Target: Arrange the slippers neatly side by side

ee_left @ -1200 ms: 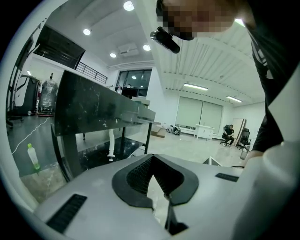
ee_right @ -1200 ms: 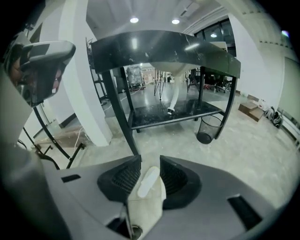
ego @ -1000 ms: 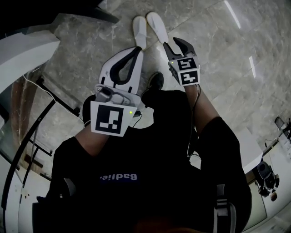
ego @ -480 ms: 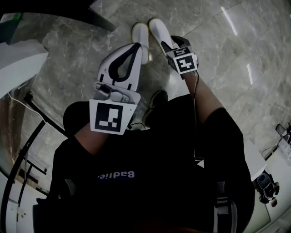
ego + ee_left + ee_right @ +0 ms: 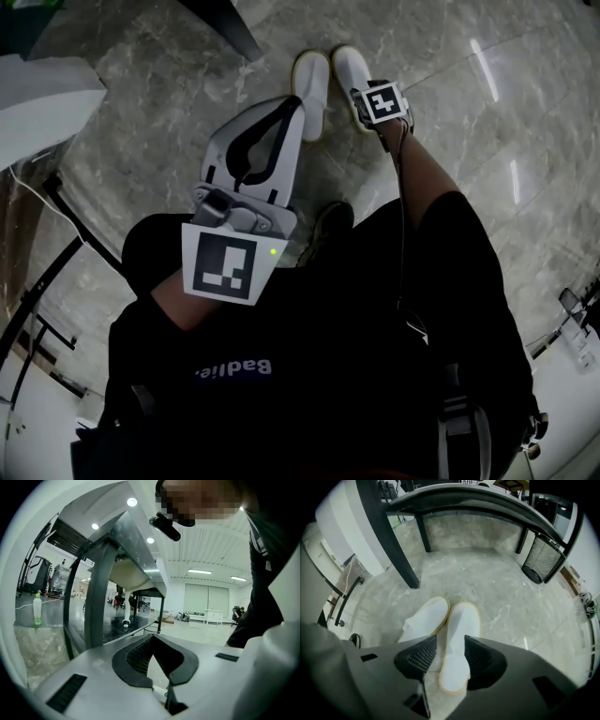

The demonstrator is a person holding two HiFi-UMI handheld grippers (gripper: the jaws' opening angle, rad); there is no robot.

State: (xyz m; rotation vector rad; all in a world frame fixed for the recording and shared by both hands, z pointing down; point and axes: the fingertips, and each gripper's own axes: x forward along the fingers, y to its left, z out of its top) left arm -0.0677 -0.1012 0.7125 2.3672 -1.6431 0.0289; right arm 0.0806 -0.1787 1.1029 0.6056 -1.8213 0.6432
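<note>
Pair of white slippers on the marble floor [image 5: 511,588], toes touching, heels splayed a bit. R gripper [image 5: 450,638] points down right over the right-hand slipper [image 5: 460,634]. Its jaws have just been opening and straddle it w/o clamping. The other slipper [image 5: 425,617] lies just beside it. L gripper [image 5: 292,101] is held up level, jaws closed, nothing in them.

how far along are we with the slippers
Done: the left slipper and right slipper lie together on the floor, far ends nearly touching. In hand: the right gripper, jaws just opening, straddles the right slipper's near end without gripping; the left gripper is shut and empty. Left: the left slipper splays away at its near end, so it needs squaring up.
</note>
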